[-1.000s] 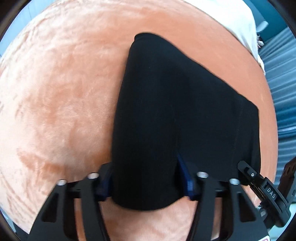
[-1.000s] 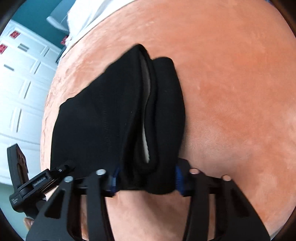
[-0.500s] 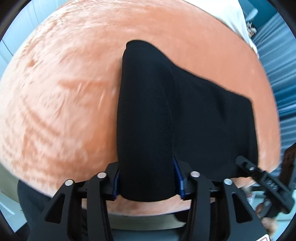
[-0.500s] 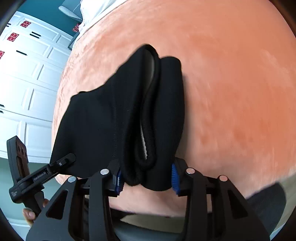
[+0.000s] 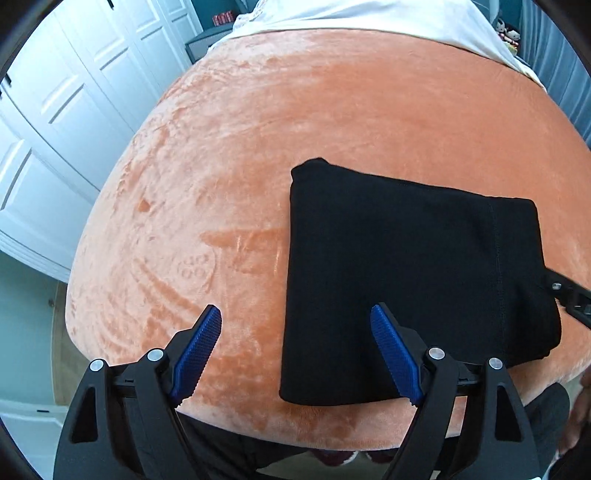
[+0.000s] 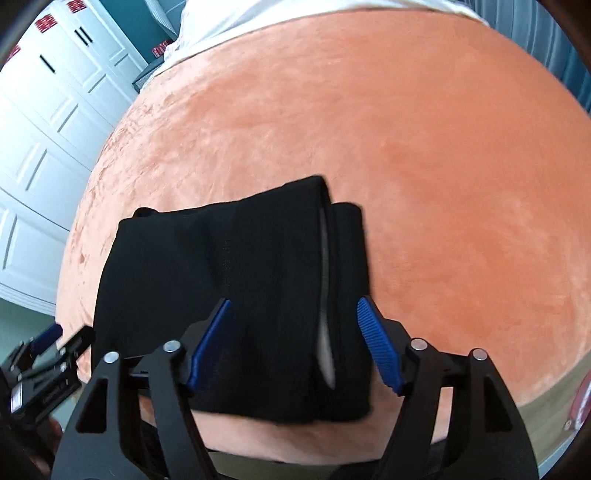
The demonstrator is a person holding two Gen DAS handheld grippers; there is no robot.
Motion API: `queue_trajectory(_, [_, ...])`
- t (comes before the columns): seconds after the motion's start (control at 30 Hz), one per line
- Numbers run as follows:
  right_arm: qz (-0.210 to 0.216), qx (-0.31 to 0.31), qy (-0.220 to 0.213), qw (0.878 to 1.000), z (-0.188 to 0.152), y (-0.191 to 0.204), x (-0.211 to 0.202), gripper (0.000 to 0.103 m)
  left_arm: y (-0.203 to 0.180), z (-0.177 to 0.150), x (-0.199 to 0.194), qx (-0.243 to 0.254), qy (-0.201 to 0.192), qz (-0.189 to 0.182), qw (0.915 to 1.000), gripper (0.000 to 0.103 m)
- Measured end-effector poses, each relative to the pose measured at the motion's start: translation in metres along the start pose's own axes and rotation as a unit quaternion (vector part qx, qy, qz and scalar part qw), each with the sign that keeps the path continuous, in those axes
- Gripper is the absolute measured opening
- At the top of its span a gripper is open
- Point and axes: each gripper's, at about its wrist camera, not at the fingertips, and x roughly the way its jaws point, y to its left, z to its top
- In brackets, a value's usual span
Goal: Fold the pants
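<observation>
Orange plush blanket (image 5: 332,110), covering bed. Black pants (image 5: 406,266), folded into a compact rectangle, lying flat near its front edge. Left gripper (image 5: 297,350): jaws opening, nothing pressed. Right gripper (image 6: 293,343): jaws opening astride pants, pads clear.

You find no text you can read here; the red labels (image 6: 47,23) on the white cupboard doors (image 6: 55,92) are too blurred.
</observation>
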Motion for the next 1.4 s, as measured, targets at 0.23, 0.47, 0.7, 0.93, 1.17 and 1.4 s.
queue_trajectory(0.23, [-0.008, -0.019, -0.009, 1.000, -0.003, 0.013, -0.003, 0.008, 0.015, -0.010, 0.010, -0.001, 0.019, -0.003, 0.9998, 0.080])
queue_trajectory(0.47, [-0.039, -0.034, 0.008, 0.999, -0.006, 0.005, 0.013, 0.017, 0.012, -0.014, 0.016, 0.005, 0.030, 0.002, 0.9995, 0.081])
queue_trajectory(0.7, [0.000, 0.031, -0.024, 0.999, -0.019, -0.036, -0.035, 0.029, 0.014, -0.021, 0.020, 0.010, 0.040, 0.003, 0.9991, 0.081])
queue_trajectory(0.93, [-0.065, -0.067, 0.000, 0.996, -0.066, -0.043, -0.030, 0.029, 0.009, -0.030, 0.022, 0.012, 0.047, 0.004, 0.9988, 0.081])
queue_trajectory(1.17, [-0.065, -0.075, 0.018, 0.995, -0.069, -0.043, 0.000, 0.027, -0.007, -0.039, 0.020, 0.042, 0.044, 0.025, 0.9979, 0.086])
queue_trajectory(1.4, [-0.056, -0.012, -0.008, 0.998, -0.069, -0.068, -0.026, 0.040, -0.009, -0.041, 0.021, 0.044, 0.043, 0.033, 0.9976, 0.086])
